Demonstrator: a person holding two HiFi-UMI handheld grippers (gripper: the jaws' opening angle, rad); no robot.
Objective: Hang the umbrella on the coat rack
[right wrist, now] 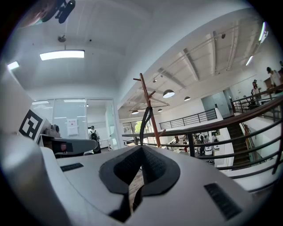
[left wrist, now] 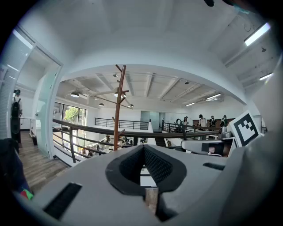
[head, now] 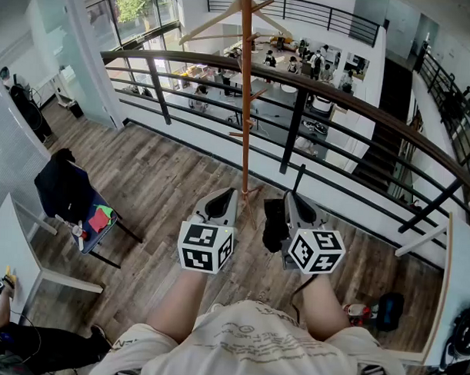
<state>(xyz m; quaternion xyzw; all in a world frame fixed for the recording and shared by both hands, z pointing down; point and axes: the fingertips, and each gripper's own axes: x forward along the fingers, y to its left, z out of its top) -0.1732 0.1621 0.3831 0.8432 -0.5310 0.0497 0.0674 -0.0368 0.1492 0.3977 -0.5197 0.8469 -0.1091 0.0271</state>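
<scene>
The coat rack (head: 245, 106) is a tall brown wooden pole with pegs, standing just ahead of both grippers by the balcony railing; it also shows in the left gripper view (left wrist: 117, 110) and the right gripper view (right wrist: 150, 106). A folded black umbrella (head: 274, 225) hangs beside my right gripper (head: 290, 197). Its thin black strap (right wrist: 144, 115) runs up out of the right gripper (right wrist: 141, 150), which is shut on it. My left gripper (head: 228, 195) is held level to the left of the pole, and its jaws (left wrist: 142, 150) are shut with nothing between them.
A dark metal railing (head: 338, 94) curves across just behind the rack, with a drop to a lower floor beyond. A chair with a dark jacket (head: 62, 186) stands at the left beside a white table (head: 10, 244). A red and black object (head: 373, 311) lies on the floor at right.
</scene>
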